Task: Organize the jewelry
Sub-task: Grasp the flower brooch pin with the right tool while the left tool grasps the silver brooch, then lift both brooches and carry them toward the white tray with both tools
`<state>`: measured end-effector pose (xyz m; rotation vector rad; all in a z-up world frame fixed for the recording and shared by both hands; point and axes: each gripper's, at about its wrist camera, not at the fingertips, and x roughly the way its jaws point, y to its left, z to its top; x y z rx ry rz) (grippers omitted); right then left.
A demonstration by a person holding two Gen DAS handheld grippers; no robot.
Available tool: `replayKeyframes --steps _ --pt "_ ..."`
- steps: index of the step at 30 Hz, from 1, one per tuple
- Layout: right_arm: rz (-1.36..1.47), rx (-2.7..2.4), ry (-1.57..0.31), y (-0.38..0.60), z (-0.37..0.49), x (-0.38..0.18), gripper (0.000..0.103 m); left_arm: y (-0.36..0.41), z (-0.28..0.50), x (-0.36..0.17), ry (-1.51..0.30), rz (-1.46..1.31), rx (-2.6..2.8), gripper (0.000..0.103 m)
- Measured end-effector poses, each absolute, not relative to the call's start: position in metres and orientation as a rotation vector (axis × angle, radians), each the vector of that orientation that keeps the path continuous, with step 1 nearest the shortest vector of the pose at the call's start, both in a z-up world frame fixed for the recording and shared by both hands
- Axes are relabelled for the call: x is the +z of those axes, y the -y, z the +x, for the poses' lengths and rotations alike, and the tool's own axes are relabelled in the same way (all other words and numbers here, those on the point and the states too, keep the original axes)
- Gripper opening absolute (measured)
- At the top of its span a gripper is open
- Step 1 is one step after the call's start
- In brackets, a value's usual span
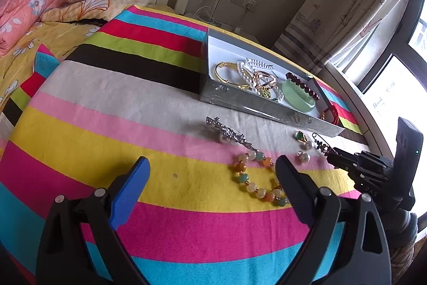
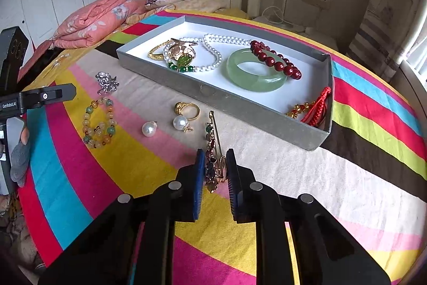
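The right gripper [image 2: 215, 167] has its jaws closed onto the jewelled brooch pin [image 2: 212, 151], whose pin end lies on the striped blanket [image 2: 307, 178] pointing toward the grey tray [image 2: 226, 100]. Pickup is in hand; whether the pads truly bite is hard to tell. Next it must be lifted and carried into the tray. The left gripper [image 1: 213, 164] hovers, jaws wide apart, over the beaded bracelet [image 1: 256, 178].

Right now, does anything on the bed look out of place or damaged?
Nothing looks damaged. Still loose on the striped blanket, outside the grey box: beaded bracelet, two pearl pendants, gold ring, silver brooch.
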<state>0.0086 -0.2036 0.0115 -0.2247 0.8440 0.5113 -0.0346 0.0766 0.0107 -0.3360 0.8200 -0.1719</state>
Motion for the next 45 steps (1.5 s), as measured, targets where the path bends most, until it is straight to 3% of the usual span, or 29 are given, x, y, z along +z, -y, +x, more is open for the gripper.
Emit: replayKeyframes --steps 16,21,23,24,29,45 --pt "-0.115 0.513 -0.831 0.219 0.005 0.017 0.015 -0.053 0.013 0.015 -0.872 -0.352 -0.149 0.091" --pt "-0.101 0.513 -0.83 0.22 0.006 0.016 0.015 -0.04 0.018 0.011 -0.872 -0.287 -0.14 0.066" --pt "-0.097 0.514 -0.826 0.221 0.005 0.016 0.015 -0.033 0.017 0.009 -0.872 -0.239 -0.142 0.037" --pt "-0.096 0.513 -0.824 0.221 0.005 0.016 0.015 -0.031 0.017 0.008 -0.873 -0.219 -0.143 0.03" --pt "-0.079 0.508 -0.806 0.226 0.003 0.019 0.015 -0.024 0.013 0.01 -0.856 -0.17 -0.158 0.013" --pt "-0.065 0.498 -0.787 0.229 0.0 0.022 0.012 -0.02 0.005 0.015 -0.813 -0.135 -0.154 0.006"
